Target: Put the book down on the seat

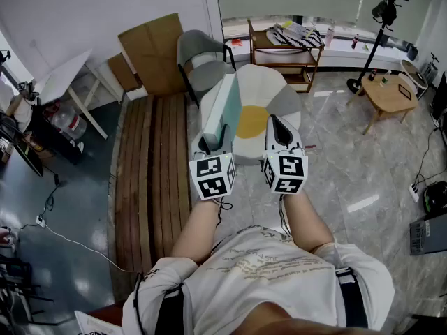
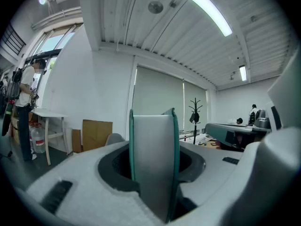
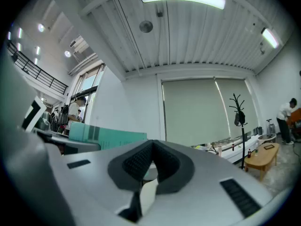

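Note:
A teal-covered book (image 1: pixel 225 107) stands upright on its edge, gripped low down by my left gripper (image 1: pixel 215 139), over the near left rim of the seat. The seat (image 1: pixel 265 89) is a low round pouf in white, yellow and grey panels. In the left gripper view the book (image 2: pixel 153 135) fills the gap of the left gripper (image 2: pixel 154 173), white page edges facing me and both jaws pressed on its covers. My right gripper (image 1: pixel 277 125) hovers beside it over the pouf, shut and holding nothing. In the right gripper view the right gripper (image 3: pixel 151 142) has its jaws touching at the tips, with the book (image 3: pixel 113 138) to its left.
A grey chair (image 1: pixel 199 58) and leaning cardboard (image 1: pixel 154 51) stand behind the pouf. A wooden shelf unit (image 1: pixel 283 51), a coat stand (image 1: pixel 377 33) and a small wooden table (image 1: pixel 391 93) are at the back right. A strip of wooden planks (image 1: pixel 150 180) runs along the left.

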`<state>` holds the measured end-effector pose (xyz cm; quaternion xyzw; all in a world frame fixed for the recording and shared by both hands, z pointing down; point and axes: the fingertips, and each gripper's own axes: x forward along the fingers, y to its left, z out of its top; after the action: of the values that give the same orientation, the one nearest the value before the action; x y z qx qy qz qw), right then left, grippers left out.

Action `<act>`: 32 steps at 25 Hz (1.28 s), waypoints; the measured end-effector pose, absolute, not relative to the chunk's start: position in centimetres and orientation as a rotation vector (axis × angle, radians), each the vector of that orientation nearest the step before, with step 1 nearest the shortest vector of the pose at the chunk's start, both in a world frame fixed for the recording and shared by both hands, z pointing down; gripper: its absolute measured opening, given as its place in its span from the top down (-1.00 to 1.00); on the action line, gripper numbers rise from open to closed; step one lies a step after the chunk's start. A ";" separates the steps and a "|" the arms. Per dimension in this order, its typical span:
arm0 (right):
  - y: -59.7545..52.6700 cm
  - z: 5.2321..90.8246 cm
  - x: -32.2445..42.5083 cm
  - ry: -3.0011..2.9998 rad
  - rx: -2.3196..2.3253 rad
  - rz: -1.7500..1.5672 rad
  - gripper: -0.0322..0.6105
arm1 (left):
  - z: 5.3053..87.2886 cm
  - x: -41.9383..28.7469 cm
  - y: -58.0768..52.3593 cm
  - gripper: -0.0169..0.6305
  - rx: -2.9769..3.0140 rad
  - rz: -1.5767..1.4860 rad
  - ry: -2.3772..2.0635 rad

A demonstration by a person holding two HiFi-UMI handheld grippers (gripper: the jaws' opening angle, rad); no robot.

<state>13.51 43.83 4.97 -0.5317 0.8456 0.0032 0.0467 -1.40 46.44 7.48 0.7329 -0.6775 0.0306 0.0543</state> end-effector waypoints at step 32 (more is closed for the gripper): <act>44.4 8.6 23.2 2.644 -1.575 -0.112 0.81 | 9.5 9.3 47.0 0.43 2.215 0.142 -2.043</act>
<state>23.20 44.39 8.60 -0.5111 0.8582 -0.0365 0.0311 9.28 46.98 9.46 0.7328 -0.6760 0.0471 0.0624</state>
